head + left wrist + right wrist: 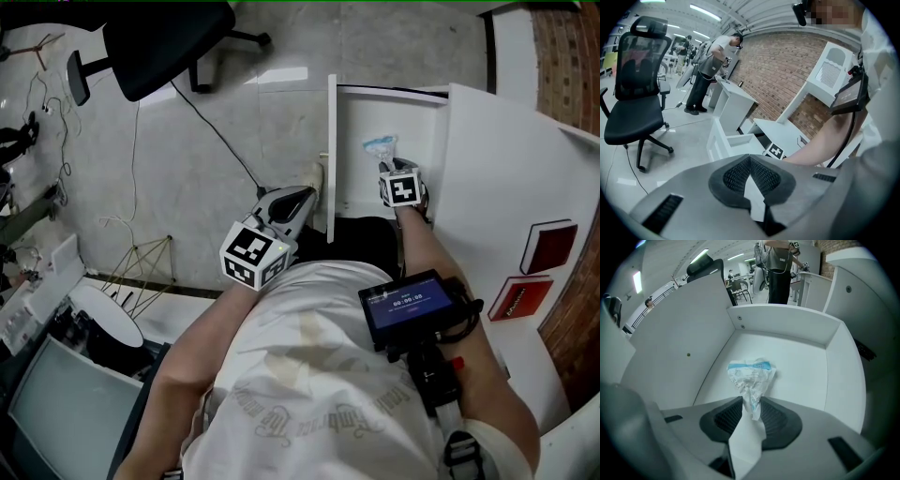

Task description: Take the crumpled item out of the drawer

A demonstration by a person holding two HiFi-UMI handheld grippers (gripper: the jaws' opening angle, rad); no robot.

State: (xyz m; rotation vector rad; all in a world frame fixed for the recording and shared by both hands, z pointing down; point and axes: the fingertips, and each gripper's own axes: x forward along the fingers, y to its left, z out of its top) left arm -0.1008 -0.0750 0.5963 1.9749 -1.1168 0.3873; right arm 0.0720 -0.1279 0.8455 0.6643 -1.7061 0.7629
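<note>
The crumpled item (381, 145) is a white wrapper with a blue band, lying inside the open white drawer (331, 141). In the right gripper view the wrapper (751, 376) stands up from the drawer floor (801, 366), and its lower end is pinched between the dark pads. My right gripper (387, 166) reaches into the drawer and is shut (751, 408) on that end. My left gripper (312, 190) hangs outside the drawer's left wall, near my body. Its jaws (750, 161) meet at the tips with nothing between them.
A black office chair (169, 42) stands on the pale floor to the far left, with cables (202, 112) trailing past it. The white cabinet top (506, 187) flanks the drawer's right side, with two red items (550, 246) on it. A person (705, 70) stands in the distance.
</note>
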